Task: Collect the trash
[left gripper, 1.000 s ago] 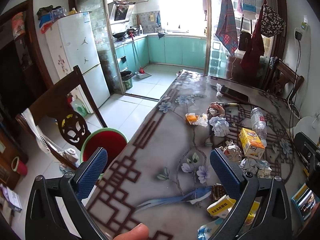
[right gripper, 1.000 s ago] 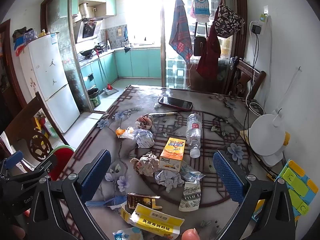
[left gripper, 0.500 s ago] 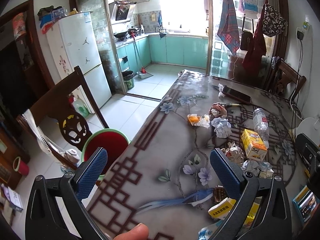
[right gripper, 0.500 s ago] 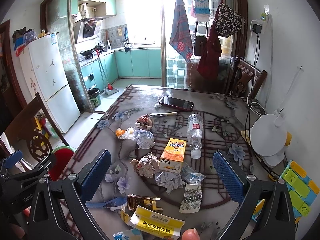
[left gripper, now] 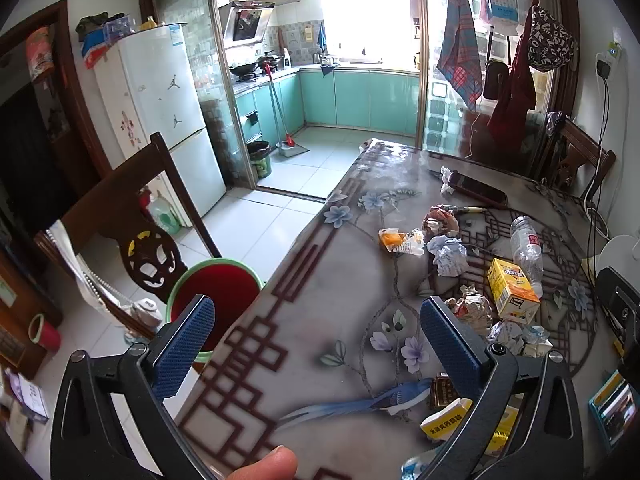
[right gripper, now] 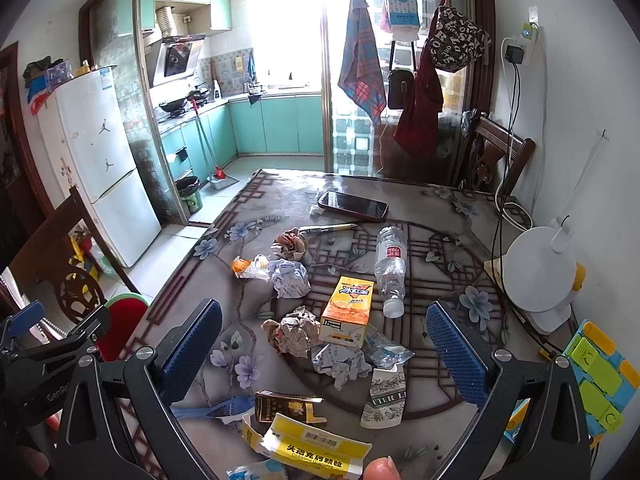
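Both grippers, left (left gripper: 316, 344) and right (right gripper: 324, 346), hung empty with fingers wide apart over the desk (left gripper: 320, 280), trash clustered frame-centre around the yellow carton (right gripper: 347, 311); risk: a grab snags the phone (right gripper: 353, 205) or rolls the bottle (right gripper: 390, 270).

Black-framed tongs (right gripper: 324, 352), blue textured pads (right gripper: 192, 344), silver screws, bare fingertip

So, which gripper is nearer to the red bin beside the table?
Left. The left gripper hangs at the table edge just above the red bin; the right gripper hangs over the table's litter.
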The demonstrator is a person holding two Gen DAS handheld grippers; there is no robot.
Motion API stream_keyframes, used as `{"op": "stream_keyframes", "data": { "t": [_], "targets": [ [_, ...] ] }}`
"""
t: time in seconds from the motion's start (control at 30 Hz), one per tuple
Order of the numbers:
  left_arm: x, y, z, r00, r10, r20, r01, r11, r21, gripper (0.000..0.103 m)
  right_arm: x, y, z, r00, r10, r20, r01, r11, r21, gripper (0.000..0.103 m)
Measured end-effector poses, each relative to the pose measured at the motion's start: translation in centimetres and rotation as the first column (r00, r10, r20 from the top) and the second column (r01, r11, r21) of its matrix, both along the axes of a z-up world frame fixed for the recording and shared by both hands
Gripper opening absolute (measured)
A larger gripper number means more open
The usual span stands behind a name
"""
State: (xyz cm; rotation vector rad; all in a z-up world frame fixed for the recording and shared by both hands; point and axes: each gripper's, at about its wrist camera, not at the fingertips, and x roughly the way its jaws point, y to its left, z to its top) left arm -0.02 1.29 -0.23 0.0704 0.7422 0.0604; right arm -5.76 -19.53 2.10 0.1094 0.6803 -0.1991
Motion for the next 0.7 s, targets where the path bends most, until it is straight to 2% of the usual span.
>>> {"op": "stream_keyframes", "data": {
  "t": [0.7],
  "targets": [
    [0.19,0.52,-0.15,1.000,0.005,0.000,-0.005,1.000,-0.003,0.103,0.06,0.62,-0.09,1.000,-0.002,-0.004,0.002,1.000,0.009,0.103]
  ]
}}
